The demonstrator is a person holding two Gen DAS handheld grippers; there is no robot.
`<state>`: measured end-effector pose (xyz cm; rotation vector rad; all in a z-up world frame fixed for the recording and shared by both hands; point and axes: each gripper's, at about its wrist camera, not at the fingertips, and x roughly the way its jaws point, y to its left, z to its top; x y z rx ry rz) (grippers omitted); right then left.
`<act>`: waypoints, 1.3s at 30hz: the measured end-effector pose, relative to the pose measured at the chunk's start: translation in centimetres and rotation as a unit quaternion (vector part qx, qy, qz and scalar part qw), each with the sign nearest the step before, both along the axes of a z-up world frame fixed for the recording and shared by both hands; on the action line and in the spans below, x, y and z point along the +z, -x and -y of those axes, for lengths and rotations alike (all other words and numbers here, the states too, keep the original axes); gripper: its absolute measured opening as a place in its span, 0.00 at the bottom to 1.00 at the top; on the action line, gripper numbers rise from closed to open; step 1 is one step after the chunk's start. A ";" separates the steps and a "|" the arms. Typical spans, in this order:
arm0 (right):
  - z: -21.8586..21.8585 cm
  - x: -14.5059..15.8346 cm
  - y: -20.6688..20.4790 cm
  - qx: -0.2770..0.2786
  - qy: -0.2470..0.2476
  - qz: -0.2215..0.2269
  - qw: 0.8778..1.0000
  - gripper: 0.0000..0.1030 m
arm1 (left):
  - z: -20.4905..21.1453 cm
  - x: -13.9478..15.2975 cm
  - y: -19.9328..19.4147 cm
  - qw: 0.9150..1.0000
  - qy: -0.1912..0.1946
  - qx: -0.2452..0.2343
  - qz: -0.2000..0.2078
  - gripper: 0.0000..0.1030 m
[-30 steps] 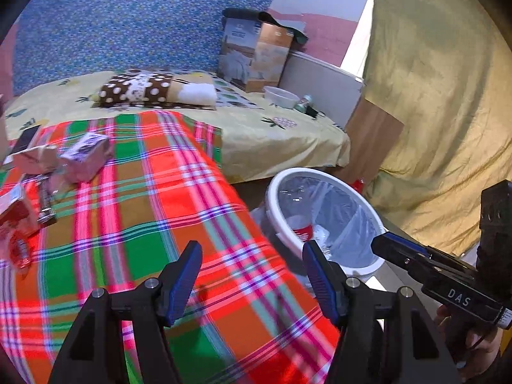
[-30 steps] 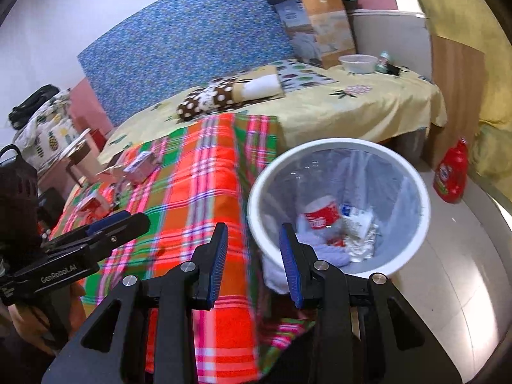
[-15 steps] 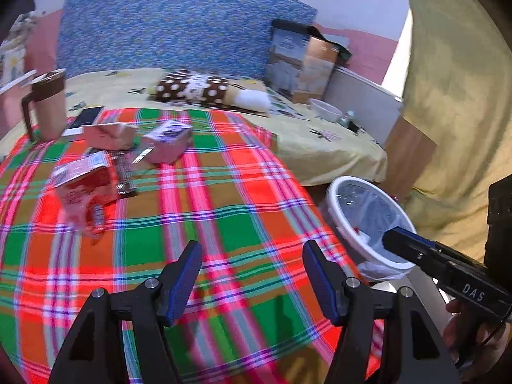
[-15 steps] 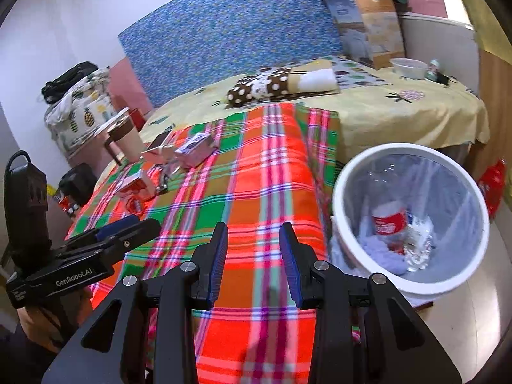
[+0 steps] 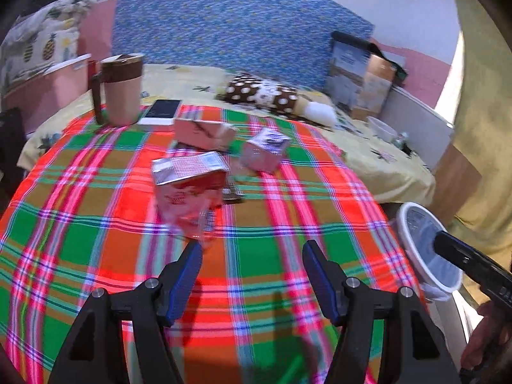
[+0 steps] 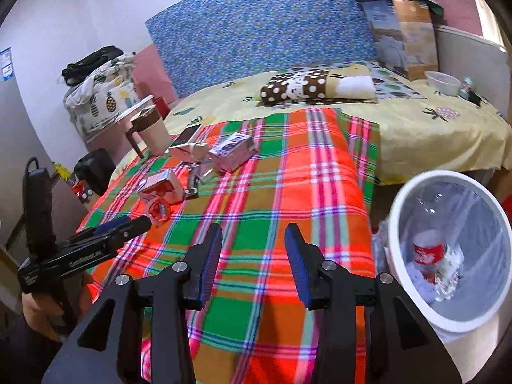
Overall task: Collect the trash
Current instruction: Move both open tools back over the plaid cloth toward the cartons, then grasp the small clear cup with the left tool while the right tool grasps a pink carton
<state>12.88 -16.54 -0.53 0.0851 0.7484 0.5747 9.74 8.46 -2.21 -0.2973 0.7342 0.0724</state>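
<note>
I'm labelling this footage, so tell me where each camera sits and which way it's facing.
Left wrist: on the left gripper, jaws open and empty, facing the red carton on the plaid blanket; right gripper's tip at right.
Right wrist: on the right gripper, jaws opening, empty, facing blanket and white bin; left gripper at left.
Shared: carton, blanket, bin, brown mug.

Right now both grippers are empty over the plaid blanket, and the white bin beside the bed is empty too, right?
Not quite: the white bin is not empty. The right wrist view shows a red-labelled bottle and crumpled wrappers inside. Both grippers, left and right, are indeed empty over the plaid blanket.
</note>
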 end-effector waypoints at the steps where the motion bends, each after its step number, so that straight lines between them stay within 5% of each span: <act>1: -0.3 0.0 -0.1 0.004 0.001 0.000 1.000 0.42 | -0.4 -0.2 -0.2 1.000 0.000 0.006 -0.002 0.63; 9: -2.3 -0.5 -1.1 0.027 0.011 -0.009 1.000 0.42 | -2.8 -2.3 -2.3 0.999 0.002 0.040 -0.027 0.55; 24: -4.1 -1.7 -2.8 0.046 0.021 -0.029 0.998 0.42 | -5.5 -4.3 -4.6 0.998 0.017 0.032 -0.049 0.54; 27: -4.5 -1.8 -3.0 0.046 0.024 -0.033 0.998 0.42 | -5.2 -4.4 -4.8 0.998 0.019 0.024 -0.047 0.54; 30: -4.8 -1.9 -3.0 0.048 0.027 -0.034 0.998 0.42 | -5.0 -4.4 -5.0 0.999 0.022 0.013 -0.042 0.39; 39: -6.3 -1.4 -2.8 0.060 0.033 -0.032 0.997 0.42 | -5.5 -3.3 -2.7 0.999 0.031 0.017 -0.021 0.38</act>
